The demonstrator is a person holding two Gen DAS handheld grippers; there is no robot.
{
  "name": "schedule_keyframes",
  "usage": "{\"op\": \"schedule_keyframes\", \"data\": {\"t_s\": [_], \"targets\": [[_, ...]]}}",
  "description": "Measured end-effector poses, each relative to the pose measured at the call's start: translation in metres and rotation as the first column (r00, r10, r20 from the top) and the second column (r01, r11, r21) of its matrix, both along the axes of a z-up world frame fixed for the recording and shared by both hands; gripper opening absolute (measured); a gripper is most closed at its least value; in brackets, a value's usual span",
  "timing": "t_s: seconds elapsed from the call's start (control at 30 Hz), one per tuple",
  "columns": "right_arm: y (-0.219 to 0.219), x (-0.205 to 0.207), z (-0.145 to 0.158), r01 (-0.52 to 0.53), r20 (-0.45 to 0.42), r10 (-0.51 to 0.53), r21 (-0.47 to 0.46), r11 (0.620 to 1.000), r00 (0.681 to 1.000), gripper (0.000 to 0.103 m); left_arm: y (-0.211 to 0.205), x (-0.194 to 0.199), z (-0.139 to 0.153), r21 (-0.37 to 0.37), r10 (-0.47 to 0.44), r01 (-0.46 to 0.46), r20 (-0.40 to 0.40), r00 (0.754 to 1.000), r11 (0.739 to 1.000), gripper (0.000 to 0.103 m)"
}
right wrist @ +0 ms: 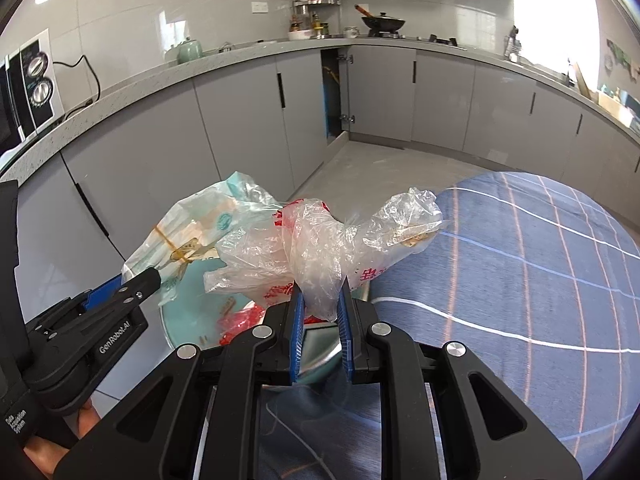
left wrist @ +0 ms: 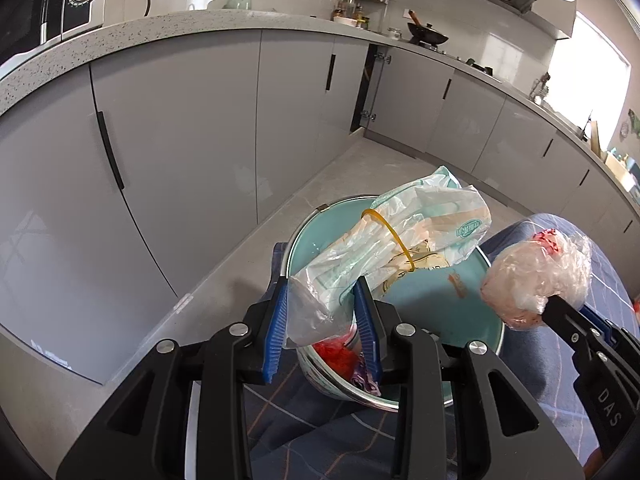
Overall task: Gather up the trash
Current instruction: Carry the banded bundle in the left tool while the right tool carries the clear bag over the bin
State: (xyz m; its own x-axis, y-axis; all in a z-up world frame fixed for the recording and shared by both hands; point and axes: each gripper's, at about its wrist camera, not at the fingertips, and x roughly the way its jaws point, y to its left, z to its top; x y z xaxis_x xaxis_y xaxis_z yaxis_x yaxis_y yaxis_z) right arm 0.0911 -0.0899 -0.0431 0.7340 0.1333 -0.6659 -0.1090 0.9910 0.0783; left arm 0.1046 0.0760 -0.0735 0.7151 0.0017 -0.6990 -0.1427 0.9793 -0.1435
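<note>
A: Where's the trash?
B: The left gripper (left wrist: 322,296) pinches a banded wrapper (left wrist: 400,232) over the teal bin (left wrist: 472,320); the right gripper (right wrist: 320,304) is clamped on a crumpled clear bag (right wrist: 312,248), also above it.
A: What's inside the bin?
B: Red scraps (left wrist: 334,354) beneath the jaws.
A: And around it?
B: A blue checked cloth (right wrist: 520,260) on the right, grey cabinets (left wrist: 180,120) on the left, one cabinet door ajar beyond. Nothing stands between trash and bin.

We cannot read the green stamp on the rubber-banded clear plastic packet (left wrist: 404,232). It hides much of the round teal bin lid (left wrist: 432,304). The black microwave (right wrist: 24,92) is cut off.
</note>
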Motion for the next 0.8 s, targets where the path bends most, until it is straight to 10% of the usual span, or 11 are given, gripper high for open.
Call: {"op": "schedule_keyframes", "data": {"t_s": [0.8], "targets": [[0.002, 0.026, -0.02, 0.0, -0.057, 0.001, 0.02, 1.0, 0.998, 0.017, -0.014, 0.024, -0.015, 0.054, 0.003, 0.0, -0.044, 0.999, 0.999, 0.033]]}}
